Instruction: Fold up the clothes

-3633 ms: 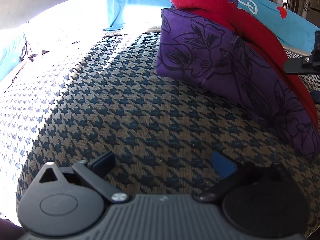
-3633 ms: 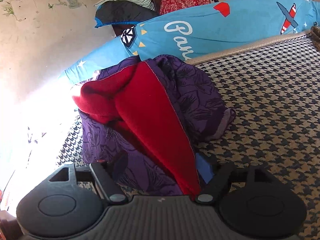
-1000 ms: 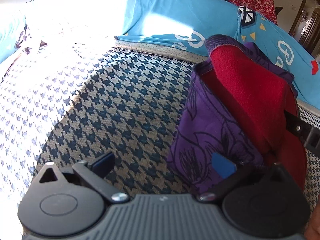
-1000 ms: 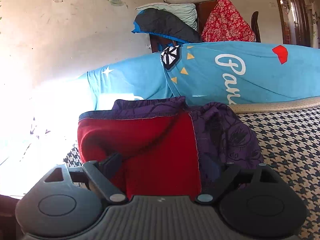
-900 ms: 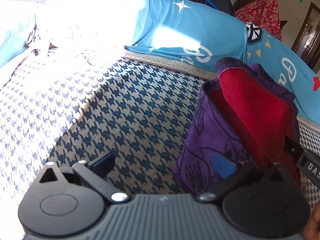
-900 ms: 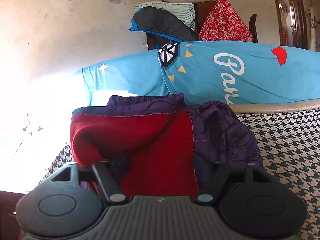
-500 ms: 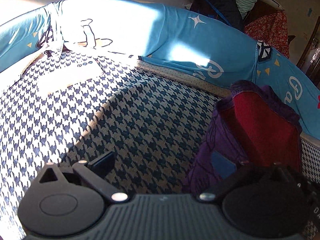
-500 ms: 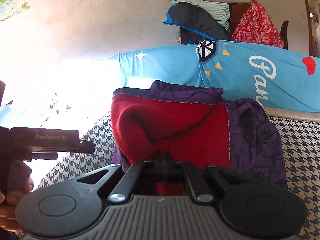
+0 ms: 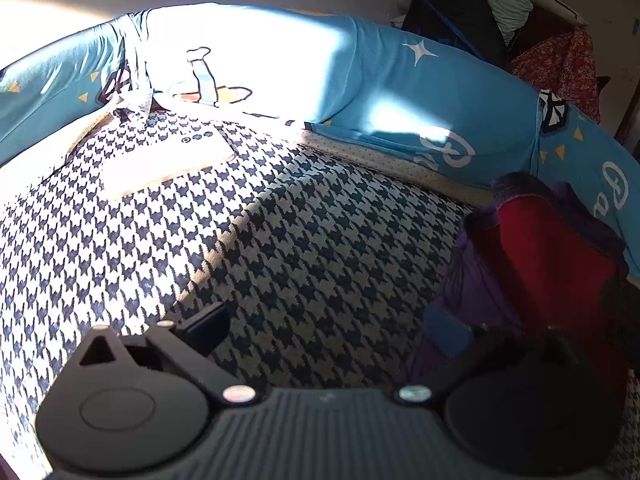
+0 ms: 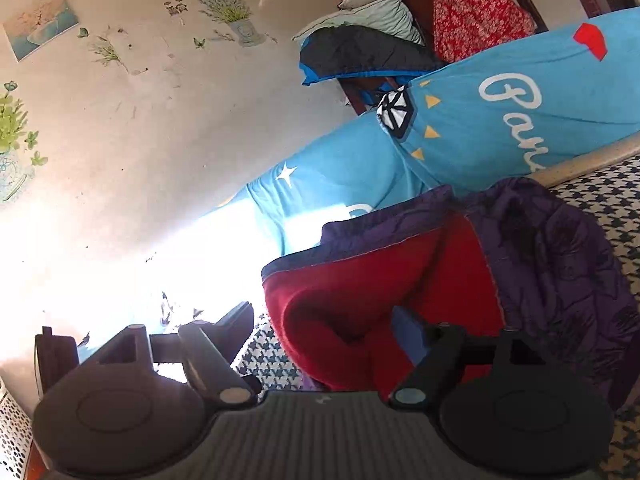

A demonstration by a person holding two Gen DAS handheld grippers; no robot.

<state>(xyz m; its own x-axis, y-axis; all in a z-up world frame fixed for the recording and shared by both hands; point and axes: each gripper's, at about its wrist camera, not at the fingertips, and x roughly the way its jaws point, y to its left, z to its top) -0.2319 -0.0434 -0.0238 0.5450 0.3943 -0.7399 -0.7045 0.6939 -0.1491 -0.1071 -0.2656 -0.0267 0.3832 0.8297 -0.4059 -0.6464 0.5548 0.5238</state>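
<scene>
Where half a second ago it was clamped on the purple floral garment with red fleece lining [image 10: 400, 280], the right claw [image 10: 324, 328] is opening, cloth between its fingers. Left claw [image 9: 324, 320] stays spread over the houndstooth bed cover [image 9: 280, 240]; blue bolster [image 9: 420, 92] behind.

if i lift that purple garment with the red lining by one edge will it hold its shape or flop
The purple garment will probably flop: it already slumps in soft rounded folds on the houndstooth cover. The red lining looks thick and fleecy, so it is likely bulky, fairly grippy, and may fall open.
</scene>
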